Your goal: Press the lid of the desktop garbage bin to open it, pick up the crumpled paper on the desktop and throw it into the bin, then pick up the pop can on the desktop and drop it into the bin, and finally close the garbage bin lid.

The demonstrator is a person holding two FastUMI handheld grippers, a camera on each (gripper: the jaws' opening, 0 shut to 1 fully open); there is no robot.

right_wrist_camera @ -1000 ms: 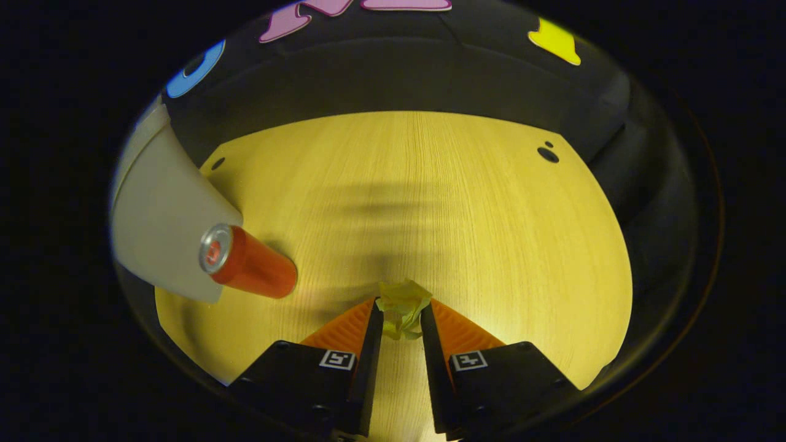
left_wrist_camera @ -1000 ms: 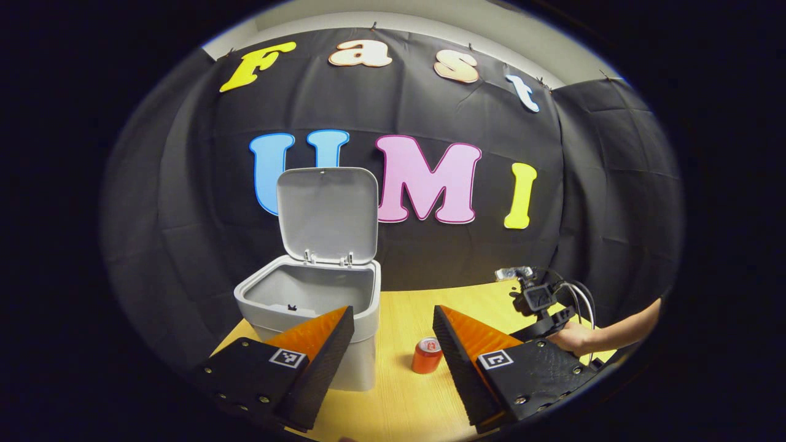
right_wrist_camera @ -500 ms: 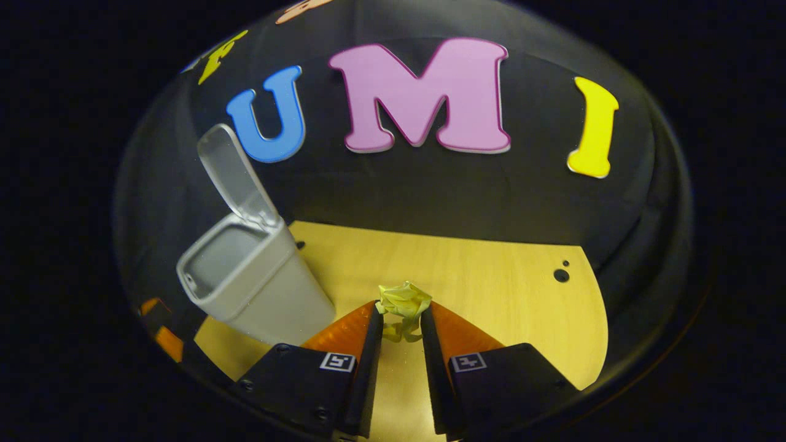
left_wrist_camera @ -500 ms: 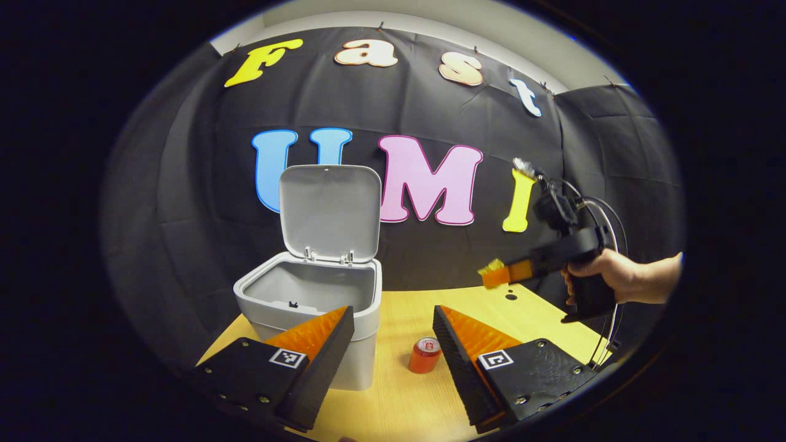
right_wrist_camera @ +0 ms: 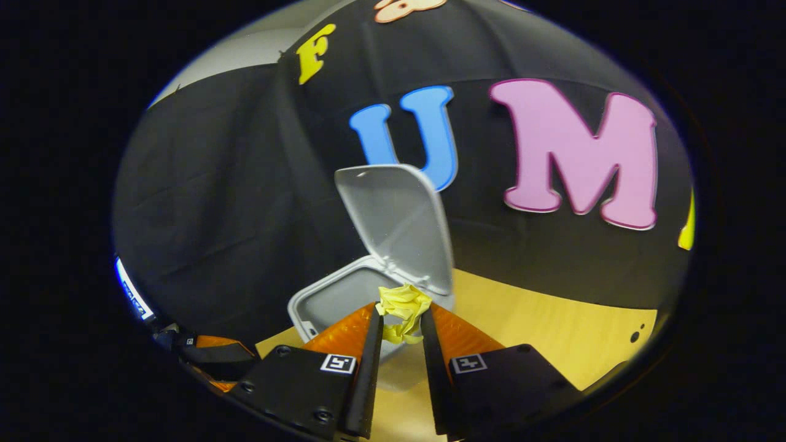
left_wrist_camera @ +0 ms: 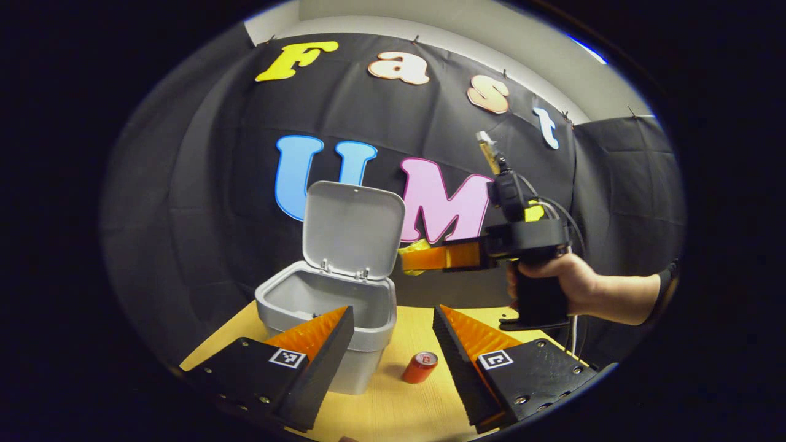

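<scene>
Between the fingers of my right gripper point(right_wrist_camera: 399, 325) sits the crumpled paper point(right_wrist_camera: 402, 306), yellow, pinched from both sides with its upper part standing proud of the fingertips. From the left gripper view this same gripper point(left_wrist_camera: 410, 259) is held level in the air by my hand point(left_wrist_camera: 568, 283), its tip with the paper point(left_wrist_camera: 412, 248) just beside the right edge of the raised lid point(left_wrist_camera: 353, 229) and above the bin's right rim.

Garbage bin point(left_wrist_camera: 325, 310): grey, standing on the wooden desktop point(left_wrist_camera: 399, 408), lid swung fully up on its rear hinge, mouth open. From the right gripper view the bin point(right_wrist_camera: 334, 301) lies directly ahead and below the paper, the lid point(right_wrist_camera: 396, 224) upright behind the opening. Contents of the bin I cannot make out.

Pop can point(left_wrist_camera: 420, 367): red, lying on its side on the desktop, just right of the bin's base, apart from both grippers.

Left gripper point(left_wrist_camera: 393, 344): fingers spread wide, holding nothing, low over the near edge of the desktop, the bin's front corner and the can showing between them. It also shows at the lower left edge of the right gripper view point(right_wrist_camera: 209, 359).
</scene>
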